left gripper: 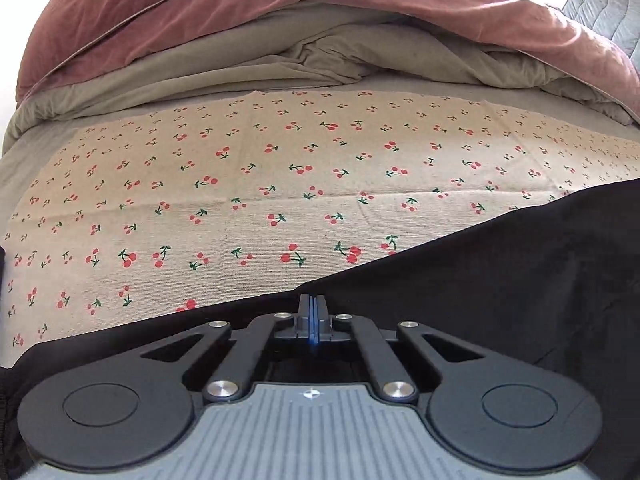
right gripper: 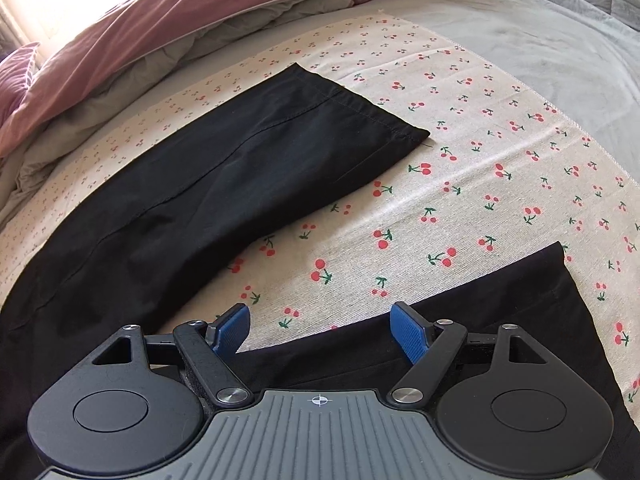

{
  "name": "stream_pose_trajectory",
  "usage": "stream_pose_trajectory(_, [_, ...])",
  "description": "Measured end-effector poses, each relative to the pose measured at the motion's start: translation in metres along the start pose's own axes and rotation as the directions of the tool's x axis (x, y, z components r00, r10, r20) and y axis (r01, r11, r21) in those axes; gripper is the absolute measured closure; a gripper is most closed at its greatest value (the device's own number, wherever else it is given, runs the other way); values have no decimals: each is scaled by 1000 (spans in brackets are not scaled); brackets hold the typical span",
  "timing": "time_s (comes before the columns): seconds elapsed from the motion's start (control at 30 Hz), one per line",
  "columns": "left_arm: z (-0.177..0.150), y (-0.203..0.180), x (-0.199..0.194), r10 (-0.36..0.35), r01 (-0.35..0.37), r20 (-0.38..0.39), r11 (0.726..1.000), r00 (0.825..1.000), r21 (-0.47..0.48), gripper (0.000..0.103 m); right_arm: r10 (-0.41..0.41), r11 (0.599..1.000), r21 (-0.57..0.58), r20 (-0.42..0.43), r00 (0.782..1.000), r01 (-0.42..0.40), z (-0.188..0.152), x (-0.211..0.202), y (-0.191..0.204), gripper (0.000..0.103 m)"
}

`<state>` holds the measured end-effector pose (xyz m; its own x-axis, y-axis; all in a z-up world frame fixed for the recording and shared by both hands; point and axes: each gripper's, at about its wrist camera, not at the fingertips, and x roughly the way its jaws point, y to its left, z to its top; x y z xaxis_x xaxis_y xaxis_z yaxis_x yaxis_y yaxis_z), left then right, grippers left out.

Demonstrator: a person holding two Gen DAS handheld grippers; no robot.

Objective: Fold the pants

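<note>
Black pants point(right gripper: 240, 168) lie spread on a cherry-print cloth point(right gripper: 440, 200) on a bed. In the right wrist view one leg runs to the far middle, its hem at the upper centre, and the other leg point(right gripper: 520, 312) lies at the lower right. My right gripper point(right gripper: 320, 328) is open, its blue pads point(right gripper: 408, 332) held apart just above the near leg's edge. In the left wrist view my left gripper point(left gripper: 313, 306) is shut at the edge of the black pants point(left gripper: 500, 280); whether cloth is pinched between the pads is not clear.
A pink duvet point(left gripper: 240, 12) and a beige blanket point(left gripper: 280, 60) are bunched at the far side of the bed. A grey quilted cover point(right gripper: 540, 40) lies to the right of the cherry-print cloth point(left gripper: 240, 184).
</note>
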<state>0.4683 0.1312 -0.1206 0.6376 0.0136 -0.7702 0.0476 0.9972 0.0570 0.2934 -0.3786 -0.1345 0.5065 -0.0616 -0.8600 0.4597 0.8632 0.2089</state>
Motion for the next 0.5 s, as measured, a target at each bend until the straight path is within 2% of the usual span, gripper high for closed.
stream_pose_trajectory(0.13, [-6, 4, -36, -73, 74, 69, 997, 995, -7, 103, 2, 999, 35, 9, 1000, -2, 2, -1, -5, 24])
stream_pose_trajectory(0.23, [-3, 18, -40, -34, 36, 27, 998, 999, -58, 103, 10, 998, 61, 9, 1000, -11, 2, -3, -9, 24])
stream_pose_trajectory(0.27, [-2, 23, -40, -32, 33, 25, 997, 999, -65, 82, 15, 998, 65, 8, 1000, -15, 1, -4, -9, 24])
stream_pose_trajectory(0.3, [-1, 30, -40, -29, 31, 28, 997, 999, -70, 38, 21, 998, 62, 9, 1000, -22, 1, -5, -7, 24])
stream_pose_trajectory(0.33, [1, 33, -40, -23, 25, 30, 997, 999, -67, 21, 27, 998, 57, 9, 1000, -27, 0, -6, -6, 24])
stream_pose_trajectory(0.37, [2, 34, -40, -16, 17, 29, 998, 999, -55, 10, 32, 998, 45, 9, 999, -33, -1, -7, -3, 24])
stream_pose_trajectory(0.43, [7, 31, -34, -9, 9, -12, 1000, 1000, 4, 10, 32, 999, 25, 7, 999, -33, -2, -7, 1, 24])
stream_pose_trajectory(0.5, [11, 23, -24, 68, -64, -32, 992, 997, 105, 10, 23, 1000, 19, 4, 1000, -23, -1, -6, 3, 24])
